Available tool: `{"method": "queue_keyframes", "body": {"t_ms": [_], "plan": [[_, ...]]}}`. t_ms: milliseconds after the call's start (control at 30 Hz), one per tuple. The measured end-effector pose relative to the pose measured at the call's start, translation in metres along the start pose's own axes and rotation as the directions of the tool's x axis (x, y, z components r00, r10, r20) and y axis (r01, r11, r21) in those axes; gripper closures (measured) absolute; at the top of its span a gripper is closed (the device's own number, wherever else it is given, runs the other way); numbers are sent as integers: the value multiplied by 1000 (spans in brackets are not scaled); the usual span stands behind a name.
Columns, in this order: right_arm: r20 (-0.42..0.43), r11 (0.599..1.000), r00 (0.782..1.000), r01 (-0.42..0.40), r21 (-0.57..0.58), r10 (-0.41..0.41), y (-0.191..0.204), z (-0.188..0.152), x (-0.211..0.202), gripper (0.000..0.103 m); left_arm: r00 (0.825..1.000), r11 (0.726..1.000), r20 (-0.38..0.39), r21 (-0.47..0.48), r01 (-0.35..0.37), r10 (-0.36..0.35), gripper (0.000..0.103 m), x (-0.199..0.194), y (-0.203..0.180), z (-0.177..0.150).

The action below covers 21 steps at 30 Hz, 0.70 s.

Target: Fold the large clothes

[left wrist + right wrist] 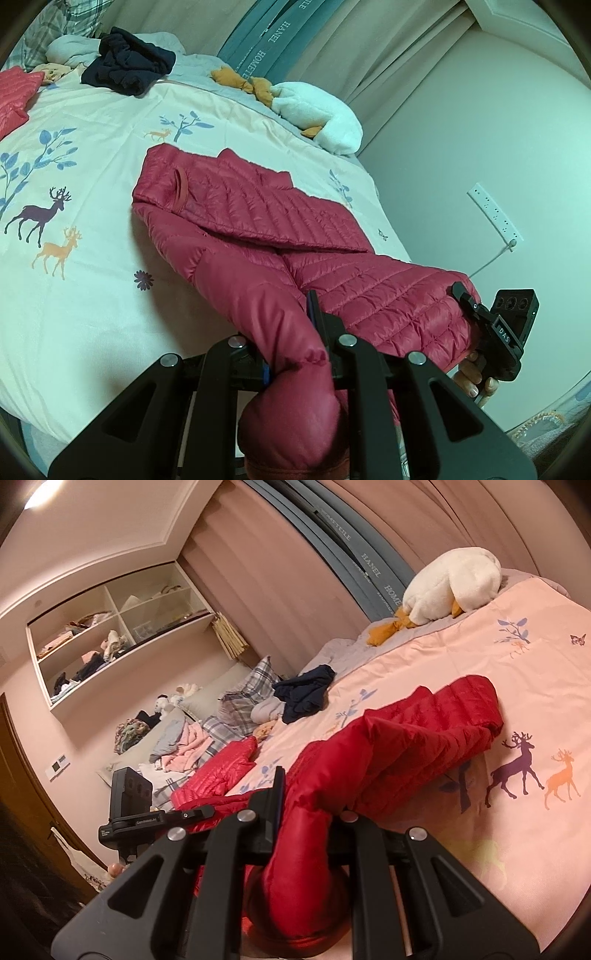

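Observation:
A red quilted down jacket [258, 225] lies across the bed with its far part folded over; it also shows in the right wrist view [406, 746]. My left gripper [295, 354] is shut on the jacket's near edge, fabric bunched between its jaws. My right gripper [306, 812] is shut on another part of the jacket's near edge. In the left wrist view the right gripper [480, 317] grips the jacket's right corner. In the right wrist view the left gripper [177, 816] shows at the left.
The bed has a cream duvet with deer prints [74, 184]. A second red jacket [14, 99], a dark navy garment [129, 66] and a white plush goose [317, 110] lie on it. The wall with a socket strip [495, 218] is at right. Pillows [236, 701] and shelves [110, 642].

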State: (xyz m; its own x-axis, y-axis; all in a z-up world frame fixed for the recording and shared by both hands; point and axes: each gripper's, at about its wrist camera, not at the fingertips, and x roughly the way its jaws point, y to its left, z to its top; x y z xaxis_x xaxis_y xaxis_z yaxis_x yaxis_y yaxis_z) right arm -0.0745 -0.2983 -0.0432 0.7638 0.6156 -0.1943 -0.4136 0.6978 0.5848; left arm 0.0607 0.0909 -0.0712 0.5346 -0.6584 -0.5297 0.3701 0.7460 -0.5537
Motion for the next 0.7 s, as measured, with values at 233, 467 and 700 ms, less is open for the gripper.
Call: {"method": "queue_keyframes", "body": {"t_ms": [233,467,700], "plan": [[50,998,997,-66,-6,66,7,8,-21,90,998,998,46,45,36,-38,87,-23,-11,5],[83,993,990,-111,-26,113,13,15,-36,90,993,994,86,80,72,-79,87,-40,-22,11],[115,991,984,-131,-27,133,15,22,-43,89,984,987,122,113,116,-130,87,-54,-28,17]]}}
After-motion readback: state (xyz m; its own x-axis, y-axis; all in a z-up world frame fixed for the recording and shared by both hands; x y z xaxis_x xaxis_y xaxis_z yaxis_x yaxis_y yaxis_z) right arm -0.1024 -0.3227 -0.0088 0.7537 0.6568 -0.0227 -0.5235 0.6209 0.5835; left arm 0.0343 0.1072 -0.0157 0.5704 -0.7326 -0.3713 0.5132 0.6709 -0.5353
